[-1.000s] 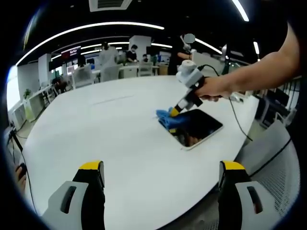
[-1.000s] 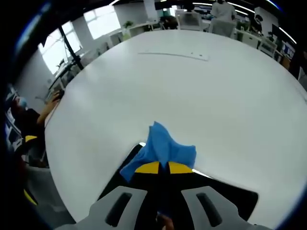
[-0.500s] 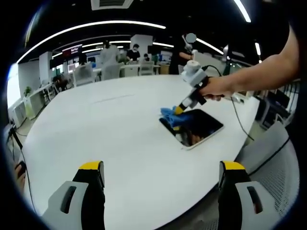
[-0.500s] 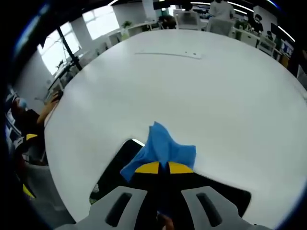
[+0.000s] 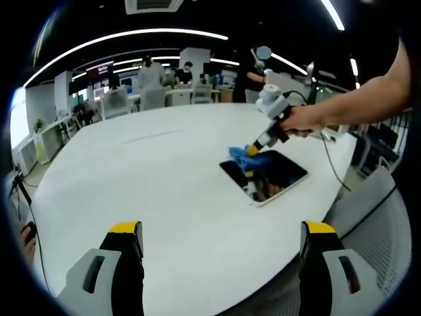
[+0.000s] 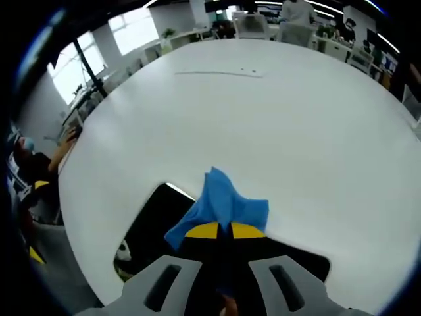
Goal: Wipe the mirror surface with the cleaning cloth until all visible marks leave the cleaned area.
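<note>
In the left gripper view, the left gripper (image 5: 217,247) rises from the bottom edge with its two yellow-tipped jaws spread far apart and nothing between them. Beyond them a large white bench (image 5: 145,178) takes up the middle of the frame. Right of centre the mirror (image 5: 270,178) lies flat on the bench, a dark rectangle with a pale border, set at an angle to the frame. The blue cleaning cloth (image 5: 242,157) sits at the mirror's upper left corner, partly on the glass. The right gripper (image 5: 252,151) reaches in from the upper right, its yellow tip down at the cloth, and a hand (image 5: 304,121) holds its body with a forearm running off the right edge. A grey mesh chair back (image 5: 375,230) fills the lower right. People and desks (image 5: 164,82) stand in the office at the top of the frame.

In the right gripper view, the right gripper (image 6: 218,230) comes up from the bottom centre with its jaws drawn together and pinching the cleaning cloth (image 6: 220,204), which fans out blue just above the yellow tips. The mirror (image 6: 158,227) shows dark at lower left and under the jaws, one pale corner near the cloth's left side. The bench (image 6: 263,118) spreads white across the upper frame. A person's arm (image 6: 59,148) shows at the left edge.
</note>
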The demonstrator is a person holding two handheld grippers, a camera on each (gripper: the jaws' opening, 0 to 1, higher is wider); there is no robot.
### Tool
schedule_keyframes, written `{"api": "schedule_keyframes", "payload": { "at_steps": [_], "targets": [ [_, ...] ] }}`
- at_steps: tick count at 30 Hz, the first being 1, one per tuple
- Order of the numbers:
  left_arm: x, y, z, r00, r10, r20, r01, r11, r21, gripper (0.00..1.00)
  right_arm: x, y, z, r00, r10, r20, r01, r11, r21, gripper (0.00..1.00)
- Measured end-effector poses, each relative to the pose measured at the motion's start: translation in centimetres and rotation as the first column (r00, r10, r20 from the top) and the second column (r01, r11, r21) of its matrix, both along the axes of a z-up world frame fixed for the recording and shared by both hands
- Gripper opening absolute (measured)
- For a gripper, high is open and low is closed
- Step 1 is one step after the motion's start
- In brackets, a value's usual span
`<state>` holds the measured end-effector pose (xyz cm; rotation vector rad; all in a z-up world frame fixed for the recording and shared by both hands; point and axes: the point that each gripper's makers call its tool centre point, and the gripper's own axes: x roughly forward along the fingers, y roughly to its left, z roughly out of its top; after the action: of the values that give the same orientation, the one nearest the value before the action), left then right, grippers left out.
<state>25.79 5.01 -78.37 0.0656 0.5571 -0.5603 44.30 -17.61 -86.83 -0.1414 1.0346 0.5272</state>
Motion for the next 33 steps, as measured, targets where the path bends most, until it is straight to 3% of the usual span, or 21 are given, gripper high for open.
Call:
{"api": "schedule_keyframes", "payload": {
  "at_steps": [7,15,26,33],
  "targets": [
    [0.0,-0.1,-0.1,1.0,-0.006,-0.003,0.006,1.0,0.003,1.0,0.0,-1.4,0.0,1.0,-0.028,-0.004,0.028,1.0,0.001,0.0],
    [0.2,0.1,-0.1,1.0,0.001,0.007,-0.002,1.0,0.016,1.0,0.1,-1.2,-0.1,0.998,-0.062,-0.018,0.062,0.998,-0.006,0.0],
    [0.2,0.1,0.0,1.0,0.002,0.021,-0.002,1.0,0.018,1.0,-0.1,0.1,-0.1,1.0,-0.014,0.026,0.015,0.999,-0.031,0.0],
    [0.3,0.2,0.0,1.0,0.003,0.023,-0.003,1.0,0.019,1.0,-1.4,0.0,-0.1,0.999,-0.043,0.006,0.043,0.999,0.0,0.0]
  ]
}}
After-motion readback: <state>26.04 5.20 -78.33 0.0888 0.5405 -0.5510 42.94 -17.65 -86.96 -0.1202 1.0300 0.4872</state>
